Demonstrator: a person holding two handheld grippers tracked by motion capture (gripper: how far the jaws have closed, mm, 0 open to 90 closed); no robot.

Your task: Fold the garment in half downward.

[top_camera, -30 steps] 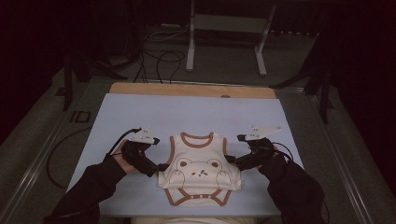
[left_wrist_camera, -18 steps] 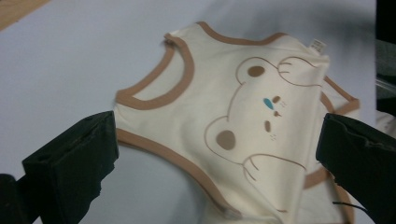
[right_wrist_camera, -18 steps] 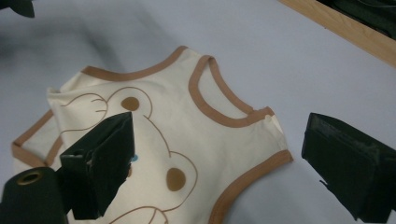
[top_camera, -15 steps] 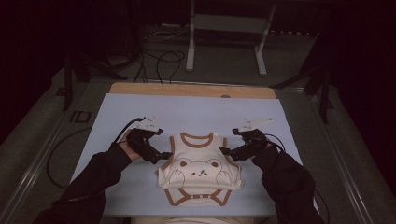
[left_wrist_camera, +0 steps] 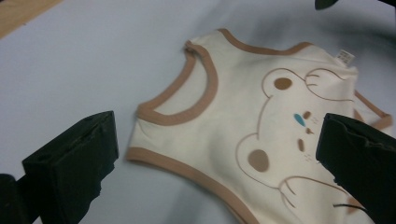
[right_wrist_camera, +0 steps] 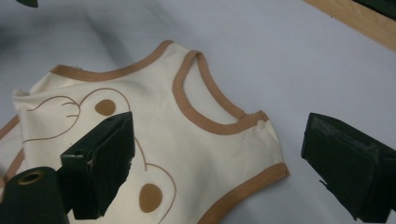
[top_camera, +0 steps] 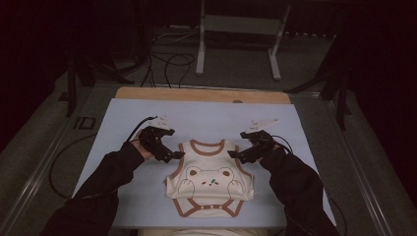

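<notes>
Bear vest flat on blue desk. Left tongs and right tongs wide open, empty, beside the shoulders. Best lowered onto each strap, pinching evenly, same height.

We see a cream sleeveless bodysuit with brown trim at neck, armholes and leg openings, and a bear face printed on the front. It lies flat, face up, near the surface's near edge, about midway along it, neck toward the far edge.
</notes>
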